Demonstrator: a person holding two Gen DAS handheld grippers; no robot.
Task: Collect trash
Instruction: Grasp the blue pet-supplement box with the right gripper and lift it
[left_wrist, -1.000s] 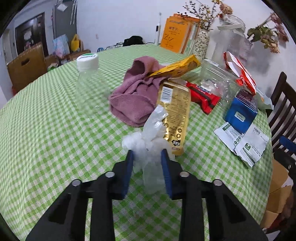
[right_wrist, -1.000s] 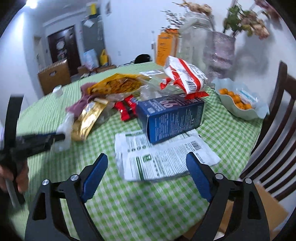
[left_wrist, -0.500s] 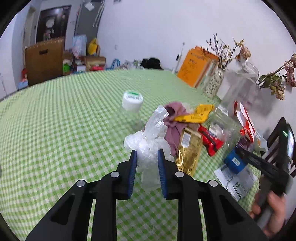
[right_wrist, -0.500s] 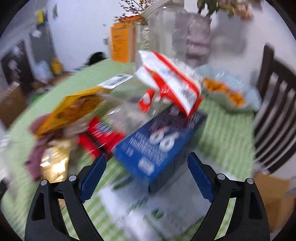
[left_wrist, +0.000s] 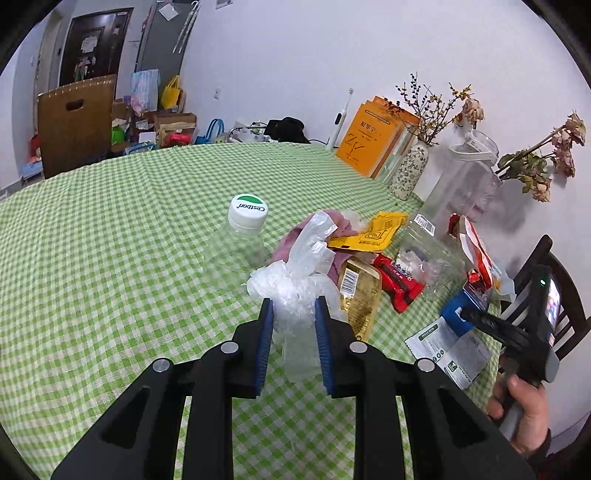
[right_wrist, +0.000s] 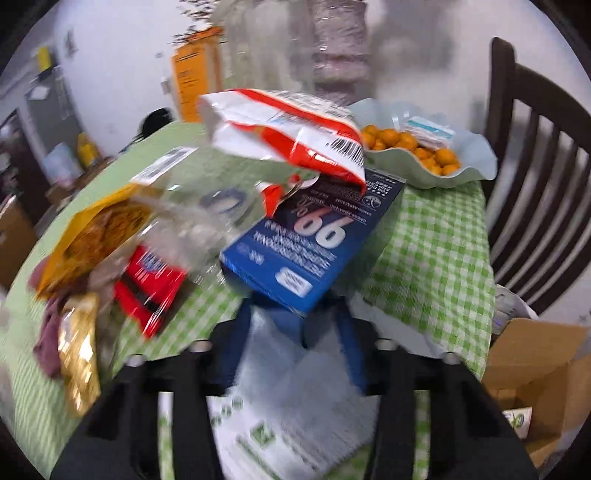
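My left gripper (left_wrist: 293, 314) is shut on a crumpled clear plastic bag (left_wrist: 295, 280) and holds it above the green checked table (left_wrist: 110, 240). My right gripper (right_wrist: 295, 314) has closed in on the near end of a blue carton (right_wrist: 314, 240); the view is blurred, so contact is unclear. It also shows at the right of the left wrist view (left_wrist: 480, 321). A red and white snack bag (right_wrist: 288, 129) lies on the carton. A white printed wrapper (right_wrist: 291, 406) lies under my right gripper.
Gold packet (left_wrist: 360, 295), red wrapper (left_wrist: 399, 280), yellow wrapper (left_wrist: 373, 232), purple cloth (left_wrist: 291, 243) and a clear bottle (left_wrist: 240, 243) lie mid-table. A fruit bowl (right_wrist: 424, 155), vases, jars and orange books (left_wrist: 376, 140) stand behind. A chair (right_wrist: 535, 184) and cardboard box (right_wrist: 535, 369) are right.
My left gripper has lifted the plastic bag off the table and pulled back. My right gripper has moved in to the blue carton and its jaws have narrowed around the carton's end.
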